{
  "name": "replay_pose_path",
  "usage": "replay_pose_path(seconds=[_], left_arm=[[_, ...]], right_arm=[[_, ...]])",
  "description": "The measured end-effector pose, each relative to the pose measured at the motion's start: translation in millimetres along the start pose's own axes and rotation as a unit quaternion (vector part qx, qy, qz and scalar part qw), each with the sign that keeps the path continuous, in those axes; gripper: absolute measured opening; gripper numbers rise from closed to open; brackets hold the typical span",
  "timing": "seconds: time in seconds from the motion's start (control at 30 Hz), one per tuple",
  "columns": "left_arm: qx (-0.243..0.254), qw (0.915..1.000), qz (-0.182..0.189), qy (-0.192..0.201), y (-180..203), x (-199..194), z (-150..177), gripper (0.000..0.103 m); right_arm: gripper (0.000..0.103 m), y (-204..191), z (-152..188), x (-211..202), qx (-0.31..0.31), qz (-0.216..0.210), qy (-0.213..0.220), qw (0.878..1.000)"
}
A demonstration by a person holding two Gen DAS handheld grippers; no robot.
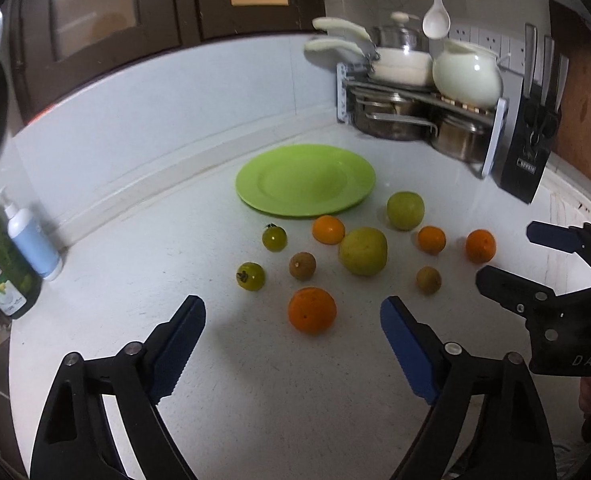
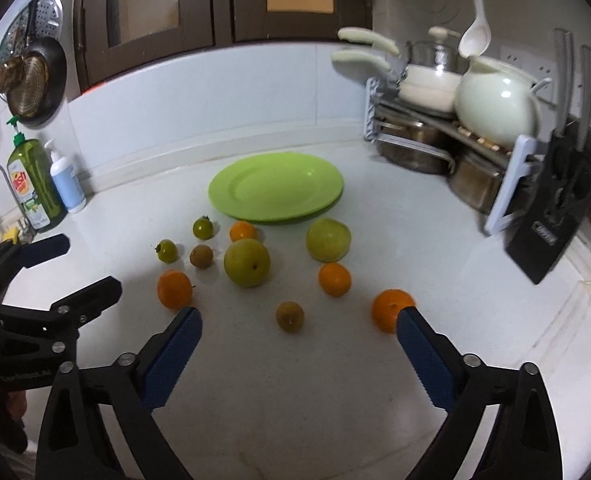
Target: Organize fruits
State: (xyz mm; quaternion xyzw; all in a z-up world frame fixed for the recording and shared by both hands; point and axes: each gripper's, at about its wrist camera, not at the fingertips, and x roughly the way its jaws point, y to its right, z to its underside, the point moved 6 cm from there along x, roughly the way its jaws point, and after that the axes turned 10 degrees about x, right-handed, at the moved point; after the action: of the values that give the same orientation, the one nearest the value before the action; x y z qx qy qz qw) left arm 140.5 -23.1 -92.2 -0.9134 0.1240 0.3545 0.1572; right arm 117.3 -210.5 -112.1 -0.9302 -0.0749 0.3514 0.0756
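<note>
Reading "DAS" in pale letters on its black body, the right gripper (image 1: 531,254) hovers with jaws spread, an orange (image 2: 391,310) just ahead of its right fingertip and a small brown fruit (image 2: 290,317) ahead between the fingers. Jaws likewise spread on the left gripper (image 1: 293,312), another orange (image 1: 312,315) sits between its tips. Remaining fruits lie scattered before the bare green plate (image 1: 305,179).
</note>
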Motion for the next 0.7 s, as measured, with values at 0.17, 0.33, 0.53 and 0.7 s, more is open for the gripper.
replay_pose_path(seconds=[0.17,0.33,0.53,0.7], left_arm=[[-0.004,0.9992,0.028,-0.028,0.2,26.8,0.0,0.082],[0.001,0.997,0.053,-0.056,4.3,52.5,3.2,0.076],[0.003,0.9945,0.07,-0.079,7.1,74.7,6.8,0.068],[0.002,0.9929,0.08,-0.087,8.4,84.6,9.5,0.061]], right_arm=[[0.085,0.0,3.7,30.3,0.004,-0.012,-0.04,0.999],[0.076,0.7,8.4,54.2,0.01,-0.018,-0.075,0.997],[0.065,2.1,13.6,79.0,0.018,-0.022,-0.108,0.994],[0.056,3.4,17.4,90.8,0.02,-0.024,-0.127,0.991]])
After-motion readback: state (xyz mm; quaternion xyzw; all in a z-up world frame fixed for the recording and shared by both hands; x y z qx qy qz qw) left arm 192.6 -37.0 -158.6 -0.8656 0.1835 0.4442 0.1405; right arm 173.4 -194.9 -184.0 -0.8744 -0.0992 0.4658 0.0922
